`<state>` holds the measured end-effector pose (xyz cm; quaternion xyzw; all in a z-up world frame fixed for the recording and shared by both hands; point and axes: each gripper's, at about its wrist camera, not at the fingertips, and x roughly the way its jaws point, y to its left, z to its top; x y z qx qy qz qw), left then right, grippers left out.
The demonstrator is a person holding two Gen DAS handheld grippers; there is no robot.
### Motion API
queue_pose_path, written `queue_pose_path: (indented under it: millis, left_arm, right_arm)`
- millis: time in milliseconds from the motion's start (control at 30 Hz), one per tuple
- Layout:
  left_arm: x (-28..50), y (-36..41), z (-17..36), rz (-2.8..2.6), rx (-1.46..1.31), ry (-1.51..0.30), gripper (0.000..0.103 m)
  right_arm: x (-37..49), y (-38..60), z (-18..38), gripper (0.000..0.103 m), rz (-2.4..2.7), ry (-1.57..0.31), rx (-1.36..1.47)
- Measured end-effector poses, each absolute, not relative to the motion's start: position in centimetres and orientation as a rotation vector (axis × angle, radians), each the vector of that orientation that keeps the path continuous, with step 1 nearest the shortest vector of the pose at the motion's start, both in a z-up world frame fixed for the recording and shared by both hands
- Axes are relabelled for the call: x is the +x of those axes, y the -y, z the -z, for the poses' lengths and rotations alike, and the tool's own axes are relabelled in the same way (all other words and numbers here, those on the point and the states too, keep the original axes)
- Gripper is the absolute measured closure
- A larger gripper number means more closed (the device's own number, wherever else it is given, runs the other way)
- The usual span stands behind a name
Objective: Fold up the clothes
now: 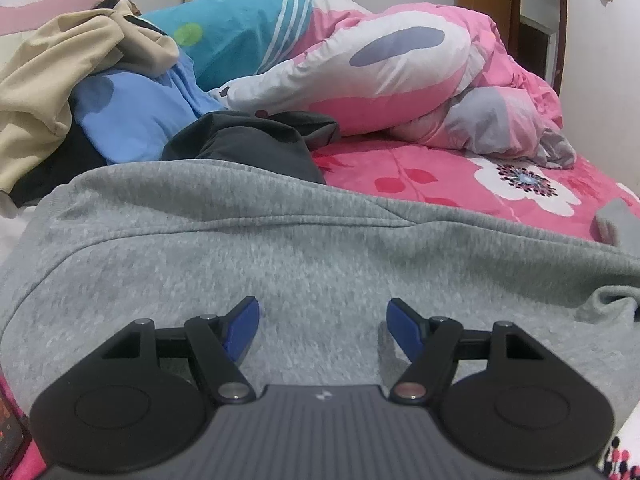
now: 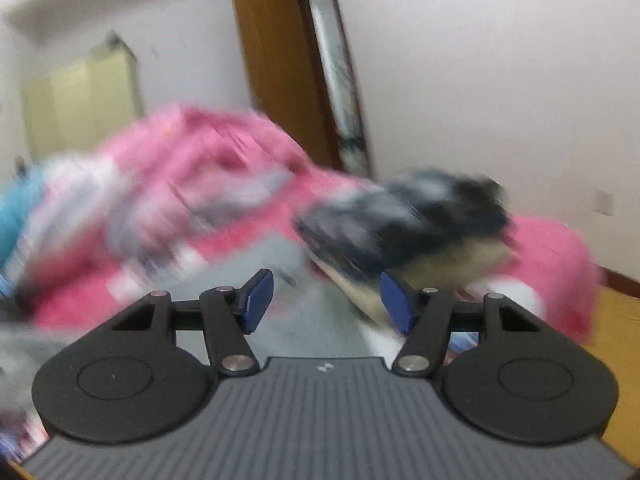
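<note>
A grey sweatshirt (image 1: 304, 248) lies spread on the bed and fills the lower half of the left wrist view. My left gripper (image 1: 322, 312) is open and empty, low over the grey fabric. A dark grey garment (image 1: 248, 144) lies crumpled behind the sweatshirt. A beige garment (image 1: 60, 92) is heaped at the far left. The right wrist view is blurred by motion. My right gripper (image 2: 326, 288) is open and empty above the bed, facing a stack of dark and beige clothes (image 2: 404, 232) and a strip of grey fabric (image 2: 316, 320).
A rumpled pink, white and blue quilt (image 1: 360, 68) is piled at the back of the bed. The pink floral bedsheet (image 1: 480, 184) shows to the right. A wooden door frame (image 2: 280, 80) and wood floor (image 2: 620, 340) lie beyond the bed.
</note>
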<state>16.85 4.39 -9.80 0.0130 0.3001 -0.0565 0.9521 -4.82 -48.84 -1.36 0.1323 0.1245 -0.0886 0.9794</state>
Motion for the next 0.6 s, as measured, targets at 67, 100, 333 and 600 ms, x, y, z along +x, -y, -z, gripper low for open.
queue_pose_path:
  millis: [67, 100, 333, 600]
  left_arm:
    - [16.9, -4.3, 9.9, 0.115, 0.025, -0.605, 0.030]
    - [16.9, -4.4, 10.0, 0.115, 0.020, -0.604, 0.030]
    - [16.7, -4.8, 10.4, 0.135, 0.011, -0.588, 0.029]
    - [16.4, -5.3, 10.8, 0.182, 0.011, -0.571, 0.026]
  right_arm:
    - [-4.0, 48.3, -0.4, 0.044, 0.119, -0.205, 0.238]
    - [-3.7, 48.0, -1.2, 0.044, 0.089, -0.182, 0.224]
    - [16.0, 37.5, 0.4, 0.046, -0.488, -0.407, 0.115]
    - [29.3, 26.1, 6.3, 0.045, -0.790, -0.727, -0.137]
